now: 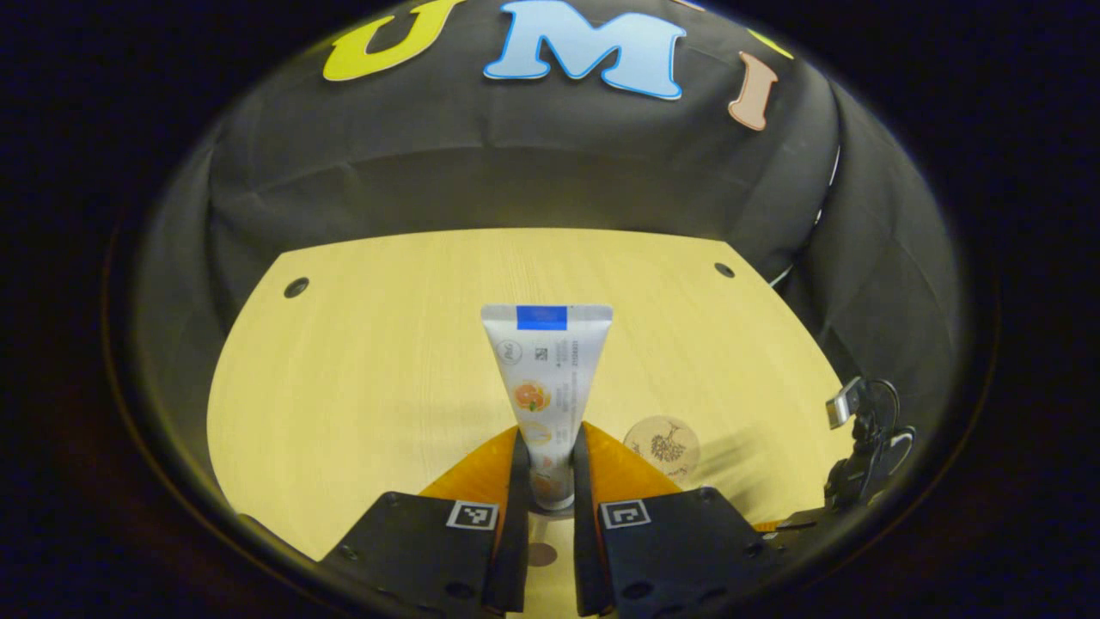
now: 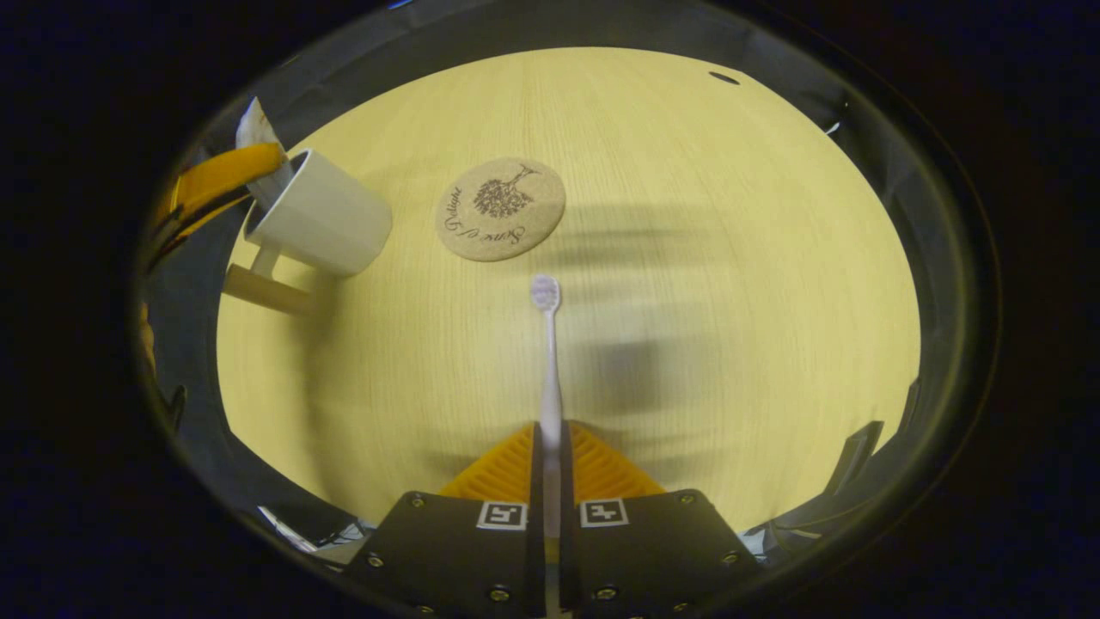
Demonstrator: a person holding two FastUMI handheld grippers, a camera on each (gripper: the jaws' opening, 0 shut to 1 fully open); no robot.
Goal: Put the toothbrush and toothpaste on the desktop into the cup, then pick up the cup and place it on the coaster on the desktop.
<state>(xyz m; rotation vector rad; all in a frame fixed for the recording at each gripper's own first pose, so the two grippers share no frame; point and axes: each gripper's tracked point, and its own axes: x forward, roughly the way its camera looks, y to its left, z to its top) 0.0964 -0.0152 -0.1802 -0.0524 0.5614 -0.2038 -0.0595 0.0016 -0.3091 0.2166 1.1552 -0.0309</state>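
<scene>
Left gripper (image 1: 547, 464) clamps the toothpaste (image 1: 545, 378); right gripper (image 2: 551, 464) clamps the toothbrush (image 2: 550, 378), near cup (image 2: 322, 215) and coaster (image 2: 500, 209).

Just a light wood table (image 1: 361, 370) with a couple of small dark holes (image 1: 296, 287) near its far corners, black cloth wall (image 1: 516, 172) behind.

Both tools (image 1: 546, 468) (image 2: 550, 464) clamped, fingers near-parallel

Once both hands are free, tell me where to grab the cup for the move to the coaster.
Take the white cup across its body, fingers on opposite sides of the round wall, coming from the side away from its handle. The toothpaste is already at its mouth, so a rim grip looks crowded.
</scene>
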